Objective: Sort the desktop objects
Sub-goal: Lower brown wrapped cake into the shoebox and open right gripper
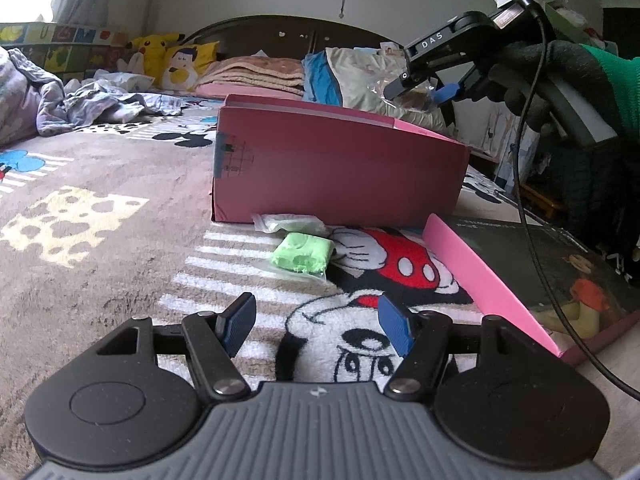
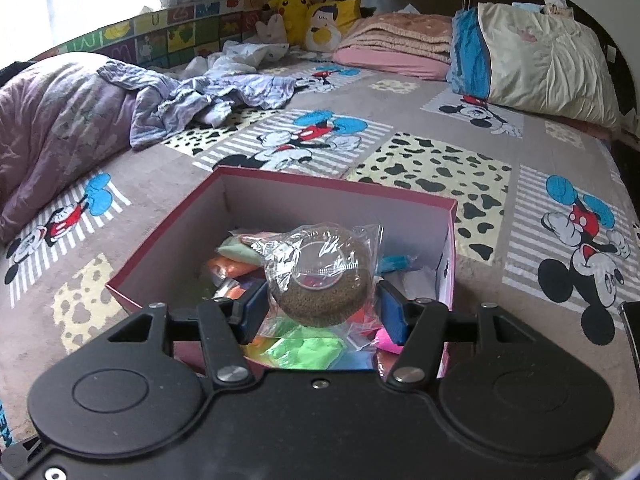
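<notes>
In the right wrist view, my right gripper [image 2: 324, 302] is shut on a brown clay lump in a clear plastic bag [image 2: 325, 280]. It hangs over the open pink box [image 2: 160, 248], which holds several coloured clay packets [image 2: 308, 350]. The left wrist view shows the same right gripper [image 1: 424, 90], held by a gloved hand above the box's [image 1: 340, 168] far right corner. My left gripper [image 1: 316, 312] stands open and empty low over the bedspread. A bright green clay packet [image 1: 303, 254] lies ahead of it, and a paler green packet [image 1: 290, 223] rests against the box's front wall.
A pink lid [image 1: 488, 280] leans on a dark picture book [image 1: 560, 264] to the right of the box. Crumpled clothes [image 2: 192, 96], a folded quilt [image 2: 48, 128], pillows [image 2: 540, 64] and plush toys [image 2: 296, 8] lie along the far sides of the bed.
</notes>
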`<control>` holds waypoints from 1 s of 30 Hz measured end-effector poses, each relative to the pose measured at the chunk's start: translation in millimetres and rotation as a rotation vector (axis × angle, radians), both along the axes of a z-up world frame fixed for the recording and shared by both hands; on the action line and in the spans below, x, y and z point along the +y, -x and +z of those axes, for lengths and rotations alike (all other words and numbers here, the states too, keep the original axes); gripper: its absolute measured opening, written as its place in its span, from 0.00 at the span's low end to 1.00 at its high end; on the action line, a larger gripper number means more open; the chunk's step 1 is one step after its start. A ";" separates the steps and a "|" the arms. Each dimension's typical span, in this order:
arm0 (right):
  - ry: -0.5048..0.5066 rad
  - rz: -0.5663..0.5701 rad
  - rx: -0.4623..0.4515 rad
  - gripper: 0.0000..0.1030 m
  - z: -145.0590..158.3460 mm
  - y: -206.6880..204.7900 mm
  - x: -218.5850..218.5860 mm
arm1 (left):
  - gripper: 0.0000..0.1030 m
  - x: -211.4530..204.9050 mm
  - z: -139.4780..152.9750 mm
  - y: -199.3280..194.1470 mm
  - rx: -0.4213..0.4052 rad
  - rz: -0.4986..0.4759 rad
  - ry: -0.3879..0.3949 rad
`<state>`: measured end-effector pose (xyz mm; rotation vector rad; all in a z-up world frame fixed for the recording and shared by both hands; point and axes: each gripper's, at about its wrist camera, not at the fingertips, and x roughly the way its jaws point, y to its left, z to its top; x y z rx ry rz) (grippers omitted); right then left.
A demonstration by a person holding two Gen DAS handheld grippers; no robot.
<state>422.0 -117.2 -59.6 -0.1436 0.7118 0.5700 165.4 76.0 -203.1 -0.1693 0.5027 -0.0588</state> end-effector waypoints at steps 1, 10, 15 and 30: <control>0.005 0.001 0.005 0.57 -1.2 -1.9 0.6 | 0.65 0.2 -0.2 -0.2 0.001 0.000 0.002; 0.058 -0.004 0.050 0.57 -15.7 -18.8 7.1 | 0.64 0.4 -2.0 -1.0 0.013 -0.002 0.011; 0.088 -0.006 0.074 0.57 -24.7 -25.8 10.2 | 0.64 0.7 -2.8 -1.4 0.018 -0.003 0.016; 0.151 -0.007 0.149 0.57 -42.9 -43.6 20.4 | 0.64 3.0 -5.7 -4.0 0.035 -0.009 0.036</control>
